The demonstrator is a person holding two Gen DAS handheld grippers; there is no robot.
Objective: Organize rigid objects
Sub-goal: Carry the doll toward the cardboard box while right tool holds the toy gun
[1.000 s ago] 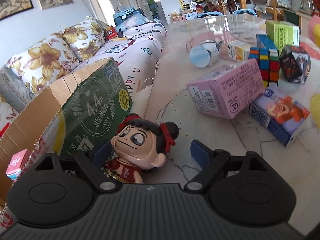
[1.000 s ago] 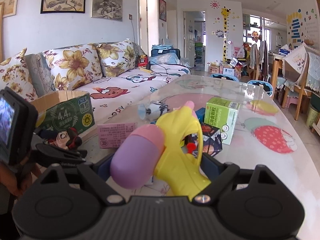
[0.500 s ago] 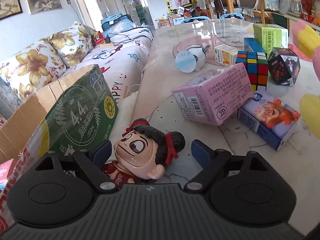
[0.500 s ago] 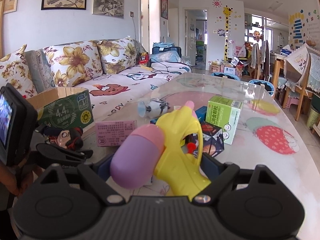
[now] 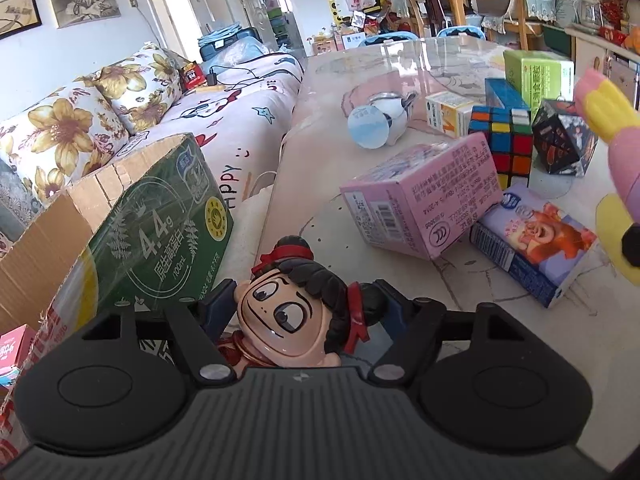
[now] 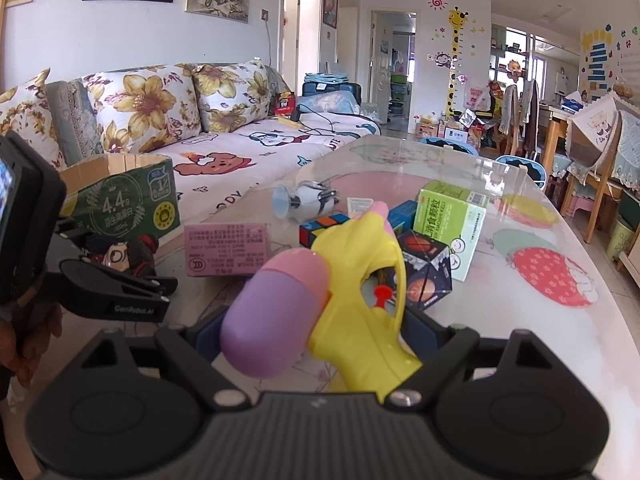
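Observation:
A doll figurine [image 5: 296, 316] with black hair and red ribbons lies at the near table edge, also seen as the doll [image 6: 120, 254] in the right wrist view. My left gripper [image 5: 304, 308] is closing its jaws around the doll's head, and both blue pads touch its sides. The left gripper [image 6: 116, 280] is held by a hand at the far left. My right gripper [image 6: 316, 332] is shut on a yellow toy gun [image 6: 360, 296] with a pink and purple tank, lifted above the table.
An open green cardboard box [image 5: 160, 224] stands left of the table beside a flowered sofa [image 5: 60, 128]. On the table lie a pink box [image 5: 424, 196], a Rubik's cube [image 5: 504, 140], a black patterned cube [image 5: 564, 140], a green box [image 5: 536, 76], a purple cartoon box [image 5: 532, 240] and a white cup-like toy [image 5: 376, 120].
The left jaws have narrowed from wide apart onto the doll's head, which now sits deeper between them. The right gripper has kept hold of the toy gun and has hardly moved.

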